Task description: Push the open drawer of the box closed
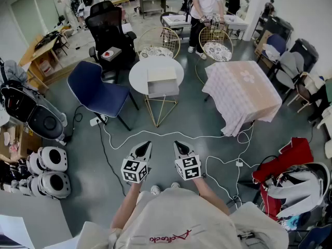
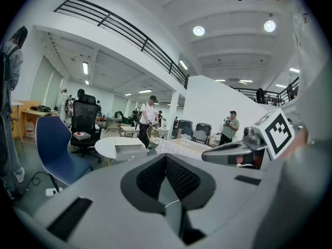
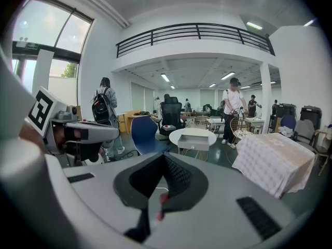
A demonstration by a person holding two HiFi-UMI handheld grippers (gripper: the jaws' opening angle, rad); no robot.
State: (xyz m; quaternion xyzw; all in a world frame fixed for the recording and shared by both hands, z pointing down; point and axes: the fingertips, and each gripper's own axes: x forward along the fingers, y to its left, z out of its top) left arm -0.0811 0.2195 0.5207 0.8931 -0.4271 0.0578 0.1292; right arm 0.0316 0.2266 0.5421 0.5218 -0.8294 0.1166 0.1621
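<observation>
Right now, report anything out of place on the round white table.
The drawer stands pulled out of the box on the round white table, toward the person. Nothing else there looks odd.

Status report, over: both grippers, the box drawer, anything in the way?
Left gripper and right gripper shut, empty, well short of the round table. Drawer of box open, facing us. White cable lies across the path.

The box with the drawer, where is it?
In the head view the box sits on the round white table, upper middle, between the blue chair and the cloth-covered table.
</observation>
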